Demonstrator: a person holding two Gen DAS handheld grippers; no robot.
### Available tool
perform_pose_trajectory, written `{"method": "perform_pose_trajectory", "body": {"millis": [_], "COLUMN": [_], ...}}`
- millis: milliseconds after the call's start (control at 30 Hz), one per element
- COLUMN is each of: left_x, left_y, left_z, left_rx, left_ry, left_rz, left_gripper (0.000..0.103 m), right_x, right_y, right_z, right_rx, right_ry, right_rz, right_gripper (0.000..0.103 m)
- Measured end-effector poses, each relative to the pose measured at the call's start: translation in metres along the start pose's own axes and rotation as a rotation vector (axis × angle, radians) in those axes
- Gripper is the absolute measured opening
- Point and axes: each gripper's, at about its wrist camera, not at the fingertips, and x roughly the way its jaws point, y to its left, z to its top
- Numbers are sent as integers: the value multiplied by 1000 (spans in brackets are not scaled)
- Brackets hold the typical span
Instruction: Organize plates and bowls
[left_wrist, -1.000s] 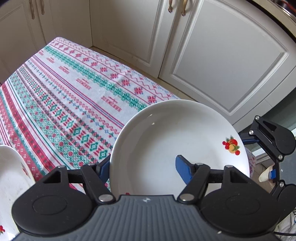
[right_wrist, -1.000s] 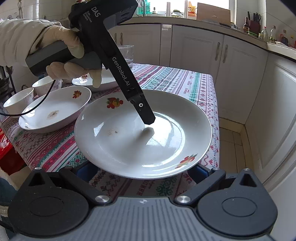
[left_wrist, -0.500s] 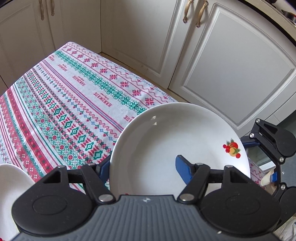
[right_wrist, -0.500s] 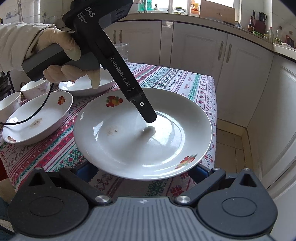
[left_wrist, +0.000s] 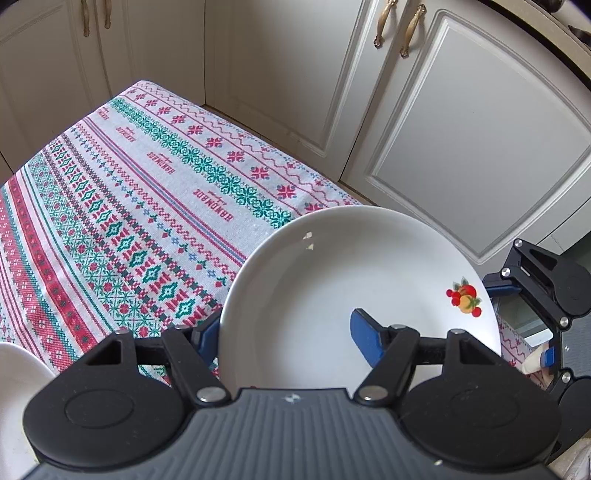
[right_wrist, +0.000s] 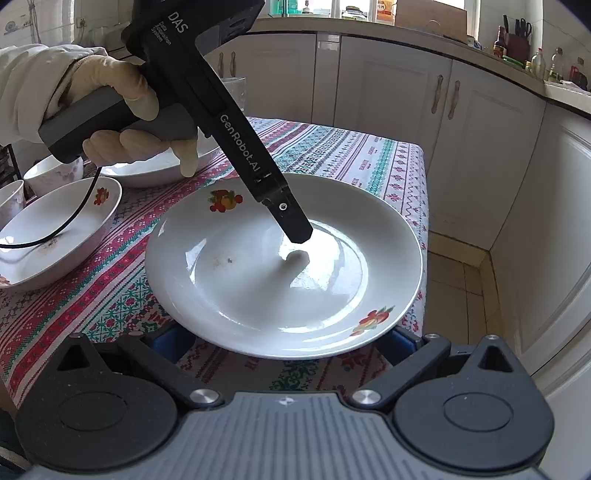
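Observation:
A large white plate (right_wrist: 258, 280) with fruit decals is held above the table's near corner. My left gripper (left_wrist: 288, 332) is shut on the plate's (left_wrist: 343, 295) rim, one blue pad (left_wrist: 365, 341) on top inside the dish and the other under the rim. In the right wrist view the left gripper (right_wrist: 295, 243) reaches down into the plate's middle. My right gripper (right_wrist: 284, 345) sits below the plate's near edge, jaws wide apart on either side; whether they touch the plate I cannot tell.
The patterned tablecloth (left_wrist: 129, 206) covers the table. A fruit-decal bowl (right_wrist: 55, 236) and another white dish (right_wrist: 155, 166) lie at the left, with small cups (right_wrist: 51, 173) behind. White cabinets (right_wrist: 443, 107) stand close around the table. A dish rim (left_wrist: 14, 373) shows lower left.
The plate and both grippers have moved along the table away from the left bowls, toward the far cloth end. Both grips look unchanged.

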Motion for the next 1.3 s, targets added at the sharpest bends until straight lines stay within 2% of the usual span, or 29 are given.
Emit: {"method": "perform_pose_trajectory", "body": {"millis": [167, 267, 367, 633, 833, 967, 1133, 1300], "left_x": [-3, -11, -25, -84, -124, -136, -140, -142], "left_y": [-1, -5, -9, -30, -57, -74, -90, -94], "left_z": [-1, -3, -7, -35, -77, -109, -152, -193], "left_rx": [2, 18, 25, 36, 44, -6, -87, -183], "left_ry": [-14, -40, -67, -207, -323, -363, -359, -358], "left_rz": [-2, 28, 50, 129, 230, 289, 369, 355], "left_gripper": [74, 80, 80, 87, 91, 91, 91, 91], "right_x": [0, -4, -12, -47, -76, -88, -89, -80], "right_y": [0, 1, 2, 16, 33, 46, 66, 83], "right_z": [0, -1, -1, -5, -6, -10, -13, -20], "right_rx": [4, 12, 22, 40, 55, 64, 26, -4], "right_ry": [0, -5, -14, -61, -140, -187, -189, -183], "right_rz": [2, 1, -9, -46, -55, -36, 9, 80], "right_gripper": [103, 103, 103, 103, 103, 103, 103, 103]}}
